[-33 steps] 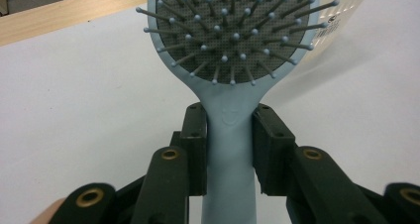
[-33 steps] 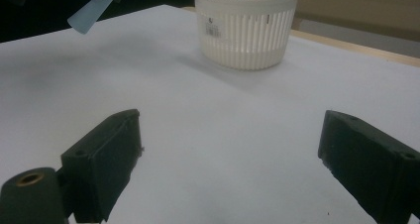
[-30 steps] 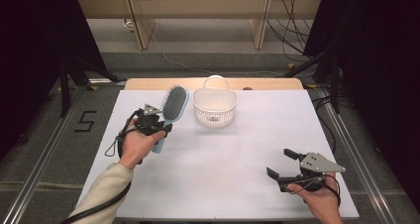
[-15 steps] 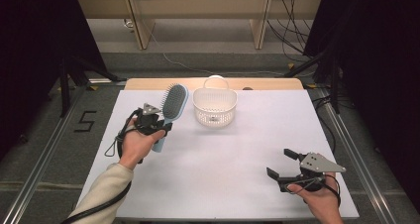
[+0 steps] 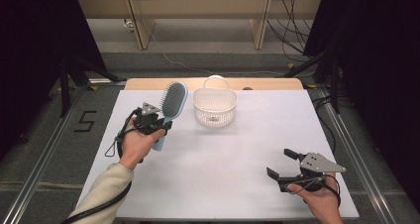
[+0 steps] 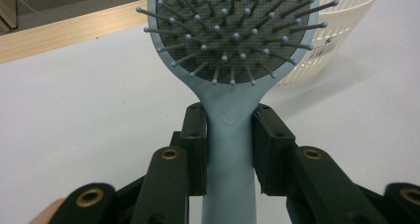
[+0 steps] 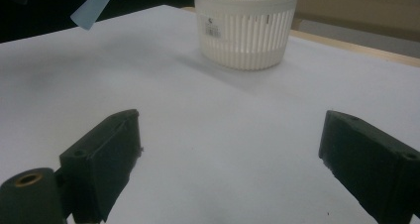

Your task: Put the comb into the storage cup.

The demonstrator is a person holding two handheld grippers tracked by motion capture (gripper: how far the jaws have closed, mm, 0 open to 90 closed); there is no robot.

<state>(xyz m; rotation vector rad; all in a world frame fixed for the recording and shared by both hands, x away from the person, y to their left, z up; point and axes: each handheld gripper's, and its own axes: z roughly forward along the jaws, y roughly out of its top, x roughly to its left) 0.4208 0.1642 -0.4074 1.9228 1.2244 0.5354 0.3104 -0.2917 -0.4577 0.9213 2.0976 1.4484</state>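
A light blue hairbrush [image 5: 173, 99] with a grey bristle pad is held at the table's left side, head pointing away from me. My left gripper [image 5: 159, 124] is shut on its handle; in the left gripper view the black jaws press both sides of the hairbrush's neck [image 6: 230, 135] just below the bristles. A white slotted basket [image 5: 214, 105] stands right of the brush head, also seen as the basket [image 7: 246, 23]. My right gripper [image 5: 282, 163] rests low near the front right, jaws wide open, nothing between them [image 7: 233, 154].
The white table top [image 5: 233, 149] has a wooden strip [image 5: 267, 84] along its far edge. Metal rails run along both sides on the floor, with a "5" mark [image 5: 85, 121] at the left. Cables [image 5: 292, 40] lie behind the table.
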